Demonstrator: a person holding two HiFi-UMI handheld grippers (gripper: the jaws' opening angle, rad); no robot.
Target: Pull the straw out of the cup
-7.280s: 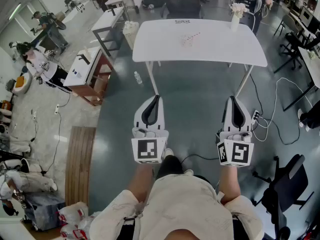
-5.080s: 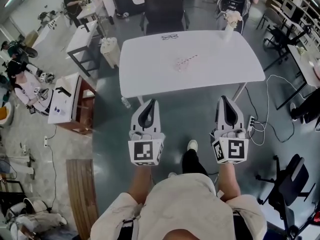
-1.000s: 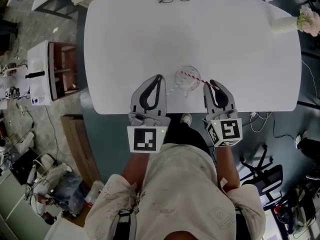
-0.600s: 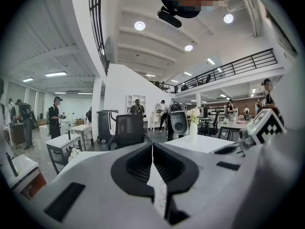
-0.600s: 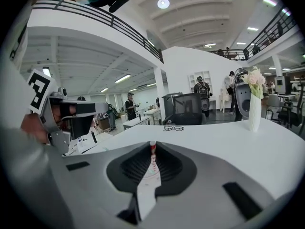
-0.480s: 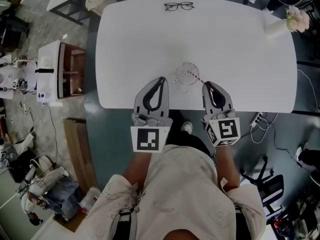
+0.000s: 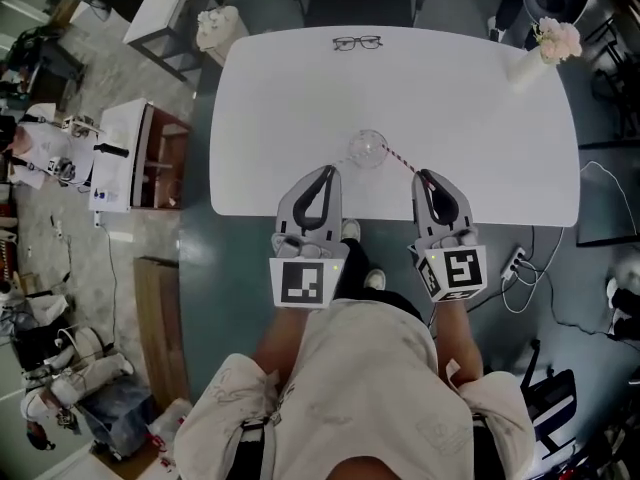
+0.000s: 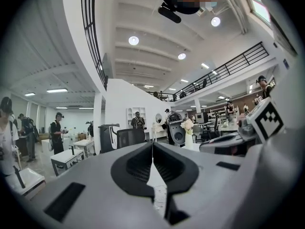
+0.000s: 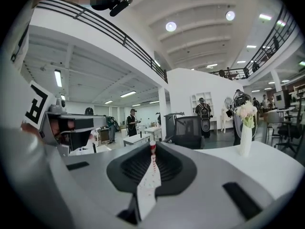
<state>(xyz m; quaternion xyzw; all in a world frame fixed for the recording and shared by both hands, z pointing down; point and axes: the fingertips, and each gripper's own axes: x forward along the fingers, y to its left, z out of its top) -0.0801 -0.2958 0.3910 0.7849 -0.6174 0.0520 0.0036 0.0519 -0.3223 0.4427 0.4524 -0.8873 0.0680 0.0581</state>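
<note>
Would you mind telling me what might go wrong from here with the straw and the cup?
The left tool is shut and empty, apart from the cup, so nothing steadies it; the slanted straw could drag or tip it on the table. The right tool pinches the straw near its end, so it might slip out or kink.

the left gripper (image 8: 152, 145) holds its jaws together at the tips, nothing between them. past them stand a black chair (image 8: 129, 137) and a vase of flowers (image 8: 188, 130); the right gripper (image 8: 209, 146) sits alongside.
</note>
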